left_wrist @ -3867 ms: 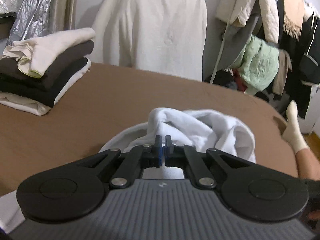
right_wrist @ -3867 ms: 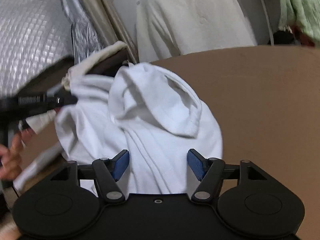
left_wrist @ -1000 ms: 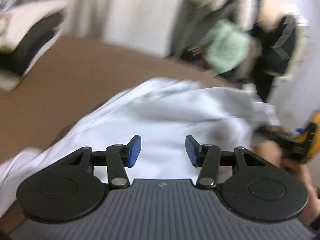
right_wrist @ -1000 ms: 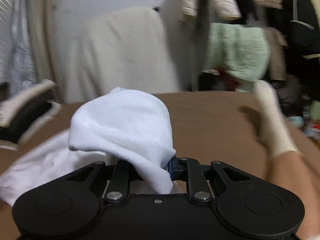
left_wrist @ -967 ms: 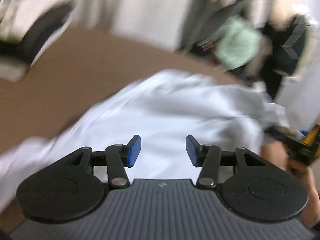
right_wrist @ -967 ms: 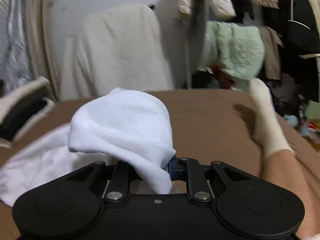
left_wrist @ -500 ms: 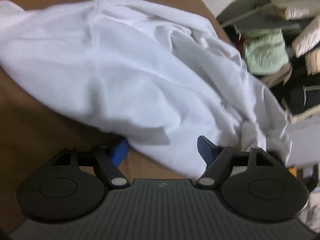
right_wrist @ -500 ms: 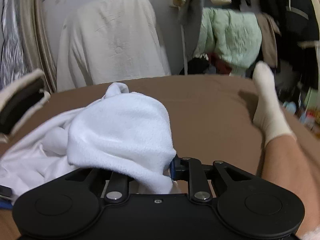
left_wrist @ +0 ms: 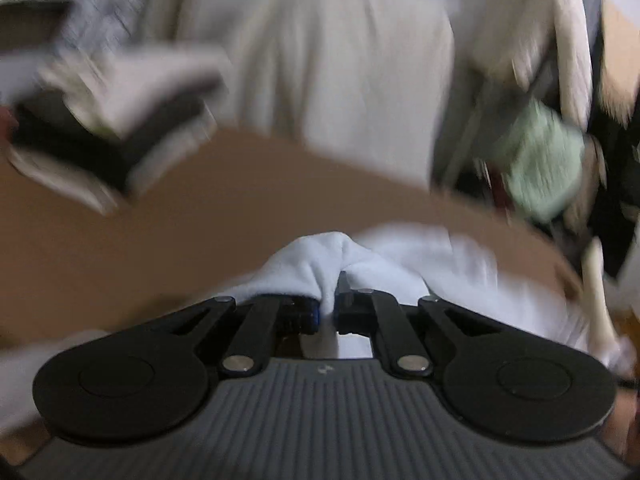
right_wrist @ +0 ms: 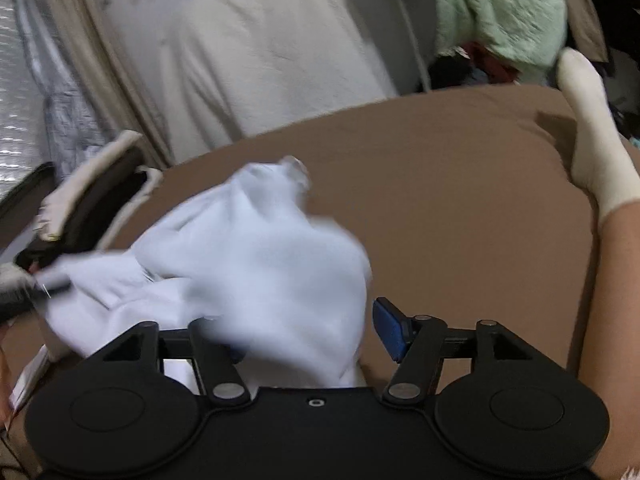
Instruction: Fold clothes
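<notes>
- The left gripper (left_wrist: 328,312) pointed a little down, and its jaws had just closed tight on a fold of the white garment (left_wrist: 316,268).
- The right gripper (right_wrist: 308,332) also pointed a little down. Its jaws had just opened and stood wide. The white cloth lay loose between them, and its blue pad (right_wrist: 390,330) on the right touched nothing.
- There was one white garment, bunched up in a heap on the near part of the brown surface (right_wrist: 460,200), close in front of both grippers.
- Past the heap and to its right, the brown surface was bare and flat, with plenty of room, all the way to its curved far edge.
- On the right side lay one leg of the person, with one cream sock (right_wrist: 588,128) near that edge.
- At the far left edge sat one pile of folded clothes (right_wrist: 92,196), dark and cream, well apart from the heap.
- Behind the surface hung a cream cover (right_wrist: 272,52) and a green fluffy piece (right_wrist: 500,8). The left view was blurred.
</notes>
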`<state>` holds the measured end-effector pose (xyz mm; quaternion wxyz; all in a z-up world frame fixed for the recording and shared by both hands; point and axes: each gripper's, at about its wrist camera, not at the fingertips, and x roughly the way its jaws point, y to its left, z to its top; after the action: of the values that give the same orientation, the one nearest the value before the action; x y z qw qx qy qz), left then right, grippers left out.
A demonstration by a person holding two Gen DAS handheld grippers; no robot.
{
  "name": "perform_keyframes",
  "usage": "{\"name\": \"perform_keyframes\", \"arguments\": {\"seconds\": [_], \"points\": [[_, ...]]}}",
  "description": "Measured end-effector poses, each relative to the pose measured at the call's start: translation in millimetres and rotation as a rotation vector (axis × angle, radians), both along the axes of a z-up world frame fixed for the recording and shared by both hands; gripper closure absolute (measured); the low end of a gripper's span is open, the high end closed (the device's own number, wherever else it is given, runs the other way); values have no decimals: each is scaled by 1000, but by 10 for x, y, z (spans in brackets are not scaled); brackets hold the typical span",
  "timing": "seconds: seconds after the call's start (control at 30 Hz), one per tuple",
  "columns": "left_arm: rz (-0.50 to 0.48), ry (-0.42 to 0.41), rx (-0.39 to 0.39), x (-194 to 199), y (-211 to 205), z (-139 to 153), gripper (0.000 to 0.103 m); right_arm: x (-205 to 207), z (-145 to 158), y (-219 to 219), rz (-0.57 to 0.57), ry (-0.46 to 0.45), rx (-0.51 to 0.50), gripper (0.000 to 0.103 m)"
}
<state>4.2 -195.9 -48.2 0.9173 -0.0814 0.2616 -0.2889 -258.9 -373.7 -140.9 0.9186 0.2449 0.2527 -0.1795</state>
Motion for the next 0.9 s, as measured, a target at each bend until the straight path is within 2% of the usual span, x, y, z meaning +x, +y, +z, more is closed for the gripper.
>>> {"name": "perform_keyframes", "arguments": {"seconds": [0.07,0.13,0.27,0.33,0.5,0.53,0.57,0.6,0.63,0.73,0.83,0.9], "points": [[85,-42,-37,79,319,176,97,-40,19,16,30,-30,9,33],[134,-30,-48,190,597,191,97,-45,28,37,59,-43,15,32],[160,122,-114,370,864,-8,97,77,19,253,114,-12,-18,32],[163,136,-117,397,853,-20,97,136,23,394,127,1,-36,32],[133,52,-71,304,735,80,97,202,-36,743,230,27,-66,33],[125,42,-61,278,715,73,97,241,-66,827,243,50,-109,40],[124,38,-52,277,696,61,97,292,-84,910,249,77,-172,77],[126,39,-50,279,684,43,97,351,-85,975,251,106,-244,96],[130,46,-65,288,711,41,97,401,-52,992,249,115,-295,95],[141,69,-116,313,795,38,97,440,304,764,162,36,-350,96],[127,143,-273,339,974,46,97,344,812,533,-4,-40,-456,96],[92,222,-350,376,1047,29,97,197,1116,497,-111,-65,-582,96]]}}
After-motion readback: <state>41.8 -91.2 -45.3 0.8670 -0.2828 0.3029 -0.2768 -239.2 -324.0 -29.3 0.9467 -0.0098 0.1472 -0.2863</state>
